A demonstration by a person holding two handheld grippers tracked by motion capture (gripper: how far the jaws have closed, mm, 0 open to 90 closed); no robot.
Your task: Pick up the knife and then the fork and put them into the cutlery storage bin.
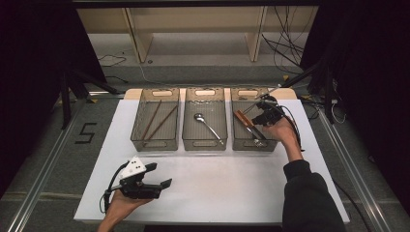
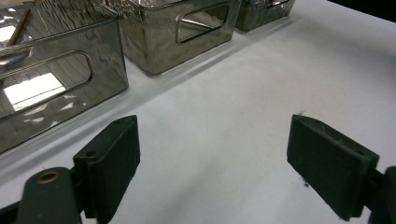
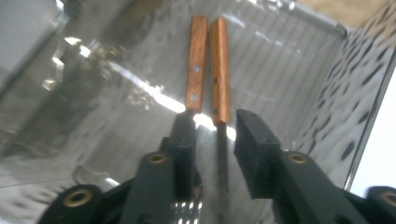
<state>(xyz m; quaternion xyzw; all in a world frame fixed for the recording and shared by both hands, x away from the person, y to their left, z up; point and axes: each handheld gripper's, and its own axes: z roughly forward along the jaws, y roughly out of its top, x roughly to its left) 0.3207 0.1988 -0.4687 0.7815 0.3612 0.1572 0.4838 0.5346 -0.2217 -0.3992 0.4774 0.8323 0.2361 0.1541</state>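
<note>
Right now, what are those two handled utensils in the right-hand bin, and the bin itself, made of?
The utensil handles look like reddish-brown wood with visible grain and small rivets; the shafts below look like shiny metal. The bin seems to be smoky, see-through plastic, glossy, with ribbed reflections on its floor.

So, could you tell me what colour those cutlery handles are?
Reddish-brown wooden handles, clearest in the right gripper view.

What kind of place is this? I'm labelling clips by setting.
Probably a lab or recording workspace, not a kitchen: a white table with three clear bins for sorted cutlery, loose cables on the floor behind, and a tape-marked number beside the table.
</note>
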